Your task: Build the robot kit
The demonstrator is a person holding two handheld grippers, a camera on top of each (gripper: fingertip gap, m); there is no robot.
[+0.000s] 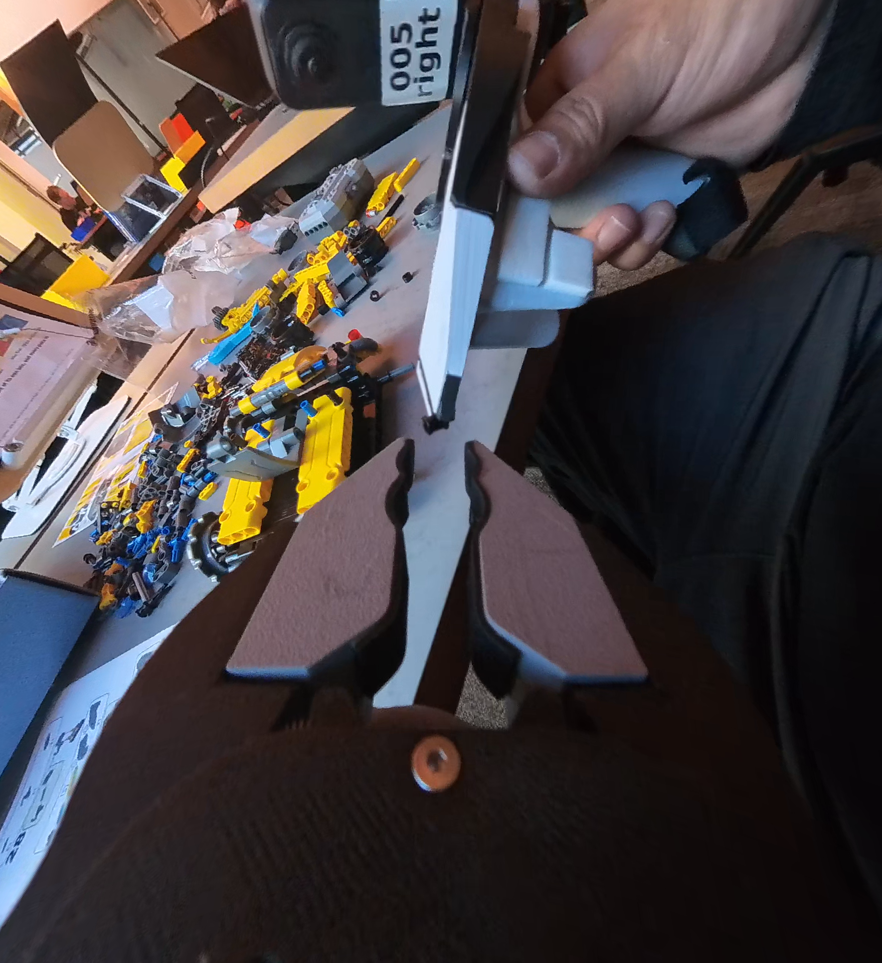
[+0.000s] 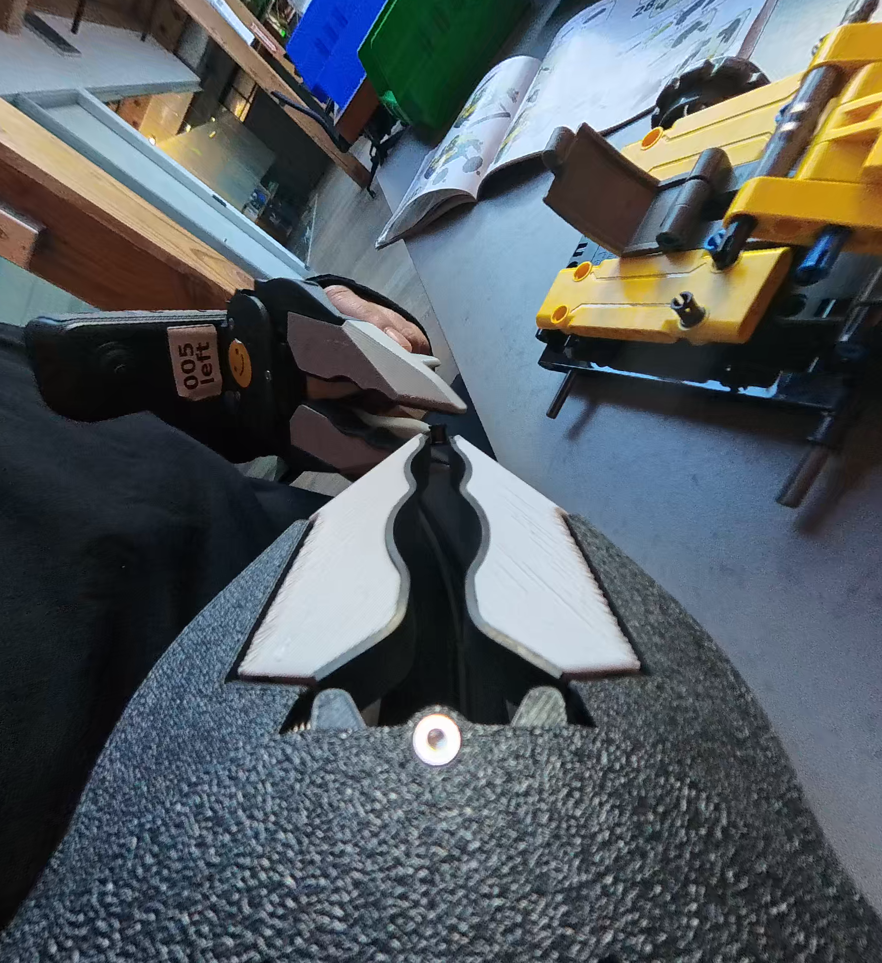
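Note:
My right gripper [image 2: 438,439] is shut on a small black pin [image 2: 437,431] that sticks out from its fingertips. In the left wrist view the right gripper [image 1: 436,414] comes down from above, held by a hand [image 1: 636,78], with the black pin [image 1: 434,423] at its tip. My left gripper [image 1: 439,445] is open and empty, its tips just below the pin and not touching it. In the right wrist view the left gripper [image 2: 444,417] lies just left of the pin, its jaws apart. Both are at the near edge of the grey table [image 2: 584,521].
A half-built yellow and black brick model [image 1: 319,453] stands on the table, also in the right wrist view [image 2: 741,208]. Loose small parts [image 1: 152,521] lie beside it. An open instruction booklet [image 2: 506,114], clear bags [image 1: 194,271] and a blue-grey box [image 1: 11,677] are farther off. Only a small space, under 4 cm, lies between the two pairs of fingers.

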